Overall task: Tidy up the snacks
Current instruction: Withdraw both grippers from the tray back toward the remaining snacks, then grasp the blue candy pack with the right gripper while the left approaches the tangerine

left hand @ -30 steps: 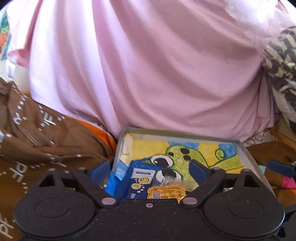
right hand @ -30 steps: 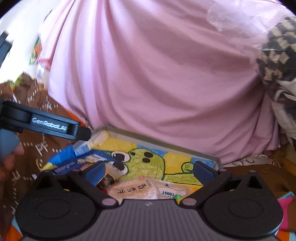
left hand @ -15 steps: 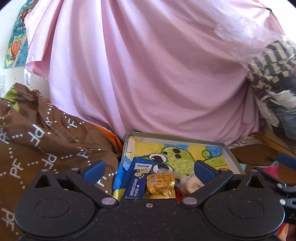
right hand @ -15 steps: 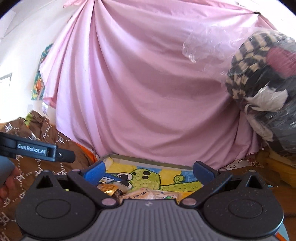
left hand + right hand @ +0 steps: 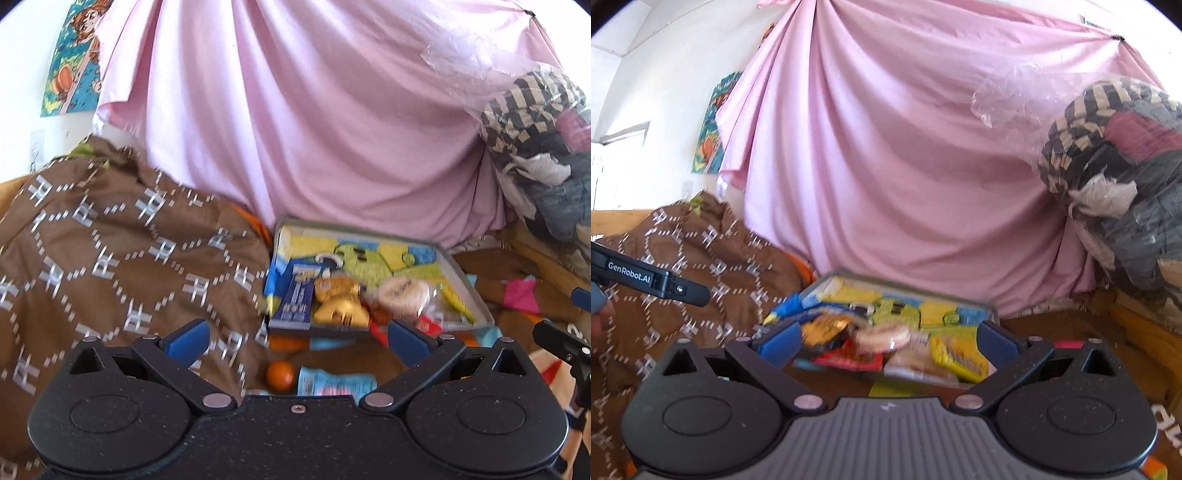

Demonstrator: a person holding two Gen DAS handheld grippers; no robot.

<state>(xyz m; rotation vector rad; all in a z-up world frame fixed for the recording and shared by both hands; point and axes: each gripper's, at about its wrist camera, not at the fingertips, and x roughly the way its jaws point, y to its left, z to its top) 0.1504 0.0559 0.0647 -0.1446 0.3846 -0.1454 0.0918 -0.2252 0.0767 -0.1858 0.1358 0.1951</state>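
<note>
A shallow grey box (image 5: 466, 275) with a green cartoon picture inside lies on the bed, also in the right wrist view (image 5: 991, 308). It holds several snacks: a blue packet (image 5: 297, 297), gold wrappers (image 5: 338, 301), a round bun (image 5: 402, 293), a yellow packet (image 5: 955, 356) and a red one (image 5: 849, 358). An orange ball (image 5: 280, 374) and a light blue packet (image 5: 334, 382) lie in front of the box. My left gripper (image 5: 297, 338) is open and empty, held back from the box. My right gripper (image 5: 886, 339) is open and empty too.
A brown patterned blanket (image 5: 110, 266) is heaped to the left of the box. A pink sheet (image 5: 314, 110) hangs behind it. A plastic bag of clothes (image 5: 1115, 177) bulges at the right. A hand (image 5: 600, 319) holds the left gripper's body (image 5: 650, 280).
Both grippers have pulled back and up from the box, so it now looks smaller and farther. The orange ball and light blue packet in front of the box have come into view.
</note>
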